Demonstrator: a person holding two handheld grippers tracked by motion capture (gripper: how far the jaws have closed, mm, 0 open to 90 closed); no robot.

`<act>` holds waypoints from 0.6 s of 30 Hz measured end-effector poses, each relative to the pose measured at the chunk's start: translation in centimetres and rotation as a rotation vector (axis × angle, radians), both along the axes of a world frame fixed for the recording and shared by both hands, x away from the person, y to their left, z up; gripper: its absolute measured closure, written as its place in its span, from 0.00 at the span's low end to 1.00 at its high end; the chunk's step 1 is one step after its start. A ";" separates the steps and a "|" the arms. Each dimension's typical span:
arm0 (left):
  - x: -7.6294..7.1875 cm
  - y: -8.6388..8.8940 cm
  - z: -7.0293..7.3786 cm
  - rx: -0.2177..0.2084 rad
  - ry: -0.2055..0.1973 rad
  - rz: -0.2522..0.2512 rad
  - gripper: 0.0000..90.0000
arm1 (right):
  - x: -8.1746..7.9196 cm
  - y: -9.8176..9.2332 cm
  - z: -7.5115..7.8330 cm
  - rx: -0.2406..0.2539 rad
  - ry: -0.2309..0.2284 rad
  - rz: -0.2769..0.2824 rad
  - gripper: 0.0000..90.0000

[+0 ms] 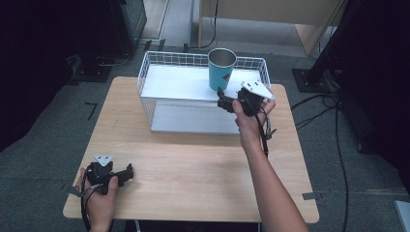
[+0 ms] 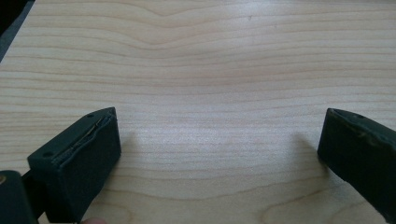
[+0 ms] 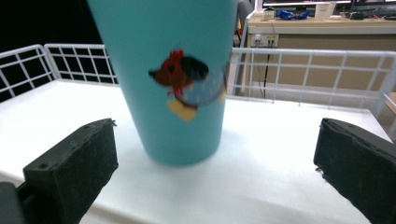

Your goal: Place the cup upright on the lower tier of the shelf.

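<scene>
A teal cup (image 1: 221, 70) with a metal inside stands upright on the white top shelf (image 1: 179, 82) of a wire rack, toward its right end. In the right gripper view the cup (image 3: 175, 79) shows a cartoon dog print and stands just ahead of the jaws. My right gripper (image 1: 222, 99) is at the shelf's front edge just below the cup, open, its jaws (image 3: 212, 172) wide apart and clear of the cup. My left gripper (image 1: 129, 173) rests on the wooden table (image 1: 193, 179) at the front left, open, with bare wood between its jaws (image 2: 219, 154).
The white wire rack (image 1: 145, 72) has a raised mesh rim around its top shelf and a lower shelf (image 1: 188, 118) beneath. It stands at the back of the table. Dark stands and cables (image 1: 333, 106) lie on the floor to the right.
</scene>
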State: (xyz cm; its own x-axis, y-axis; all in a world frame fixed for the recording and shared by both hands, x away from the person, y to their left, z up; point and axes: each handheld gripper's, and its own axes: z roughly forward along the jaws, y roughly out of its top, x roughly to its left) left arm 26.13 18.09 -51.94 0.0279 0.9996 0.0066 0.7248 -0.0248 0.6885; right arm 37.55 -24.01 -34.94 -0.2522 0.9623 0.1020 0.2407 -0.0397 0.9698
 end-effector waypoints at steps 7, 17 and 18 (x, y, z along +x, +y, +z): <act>0.0 0.0 0.0 0.000 0.000 0.000 0.00 | -2.3 -0.5 -0.7 0.009 -0.006 0.032 0.00; 0.0 0.0 0.0 0.000 0.000 0.000 0.00 | -5.4 -1.4 -2.2 -0.036 -0.017 0.037 0.00; 0.0 0.0 0.0 0.000 0.000 0.000 0.00 | -5.7 -1.5 -2.4 -0.039 -0.018 0.037 0.00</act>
